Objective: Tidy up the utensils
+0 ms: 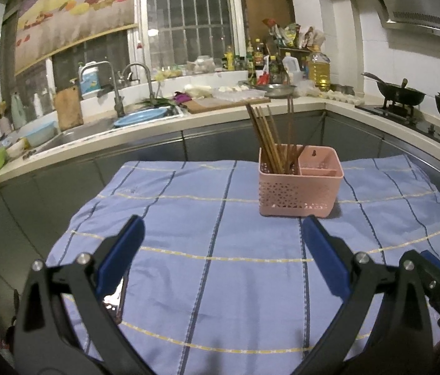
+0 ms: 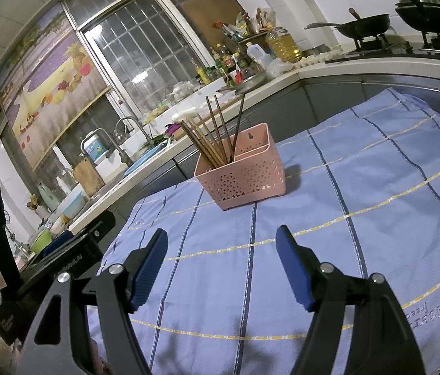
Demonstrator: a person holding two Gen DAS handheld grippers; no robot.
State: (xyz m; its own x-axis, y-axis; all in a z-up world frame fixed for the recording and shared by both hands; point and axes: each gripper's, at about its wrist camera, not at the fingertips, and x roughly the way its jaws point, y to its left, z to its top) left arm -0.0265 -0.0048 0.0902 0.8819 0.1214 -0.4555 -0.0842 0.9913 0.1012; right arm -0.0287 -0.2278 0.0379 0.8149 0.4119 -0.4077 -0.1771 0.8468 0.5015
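One pink perforated utensil caddy (image 1: 300, 187) with two compartments stands right of centre in the left wrist view, on a blue checked cloth (image 1: 207, 250). Roughly eight brown chopsticks (image 1: 266, 139) lean in its left compartment; the exact count is unclear. The left gripper (image 1: 223, 234) and right gripper (image 2: 221, 243) sit low in frame, both spread with nothing between. Nothing stands between them and the caddy. Behind runs a kitchen counter (image 1: 157, 125) with two faucets (image 1: 126, 84), bottles and two woks (image 2: 401, 22).
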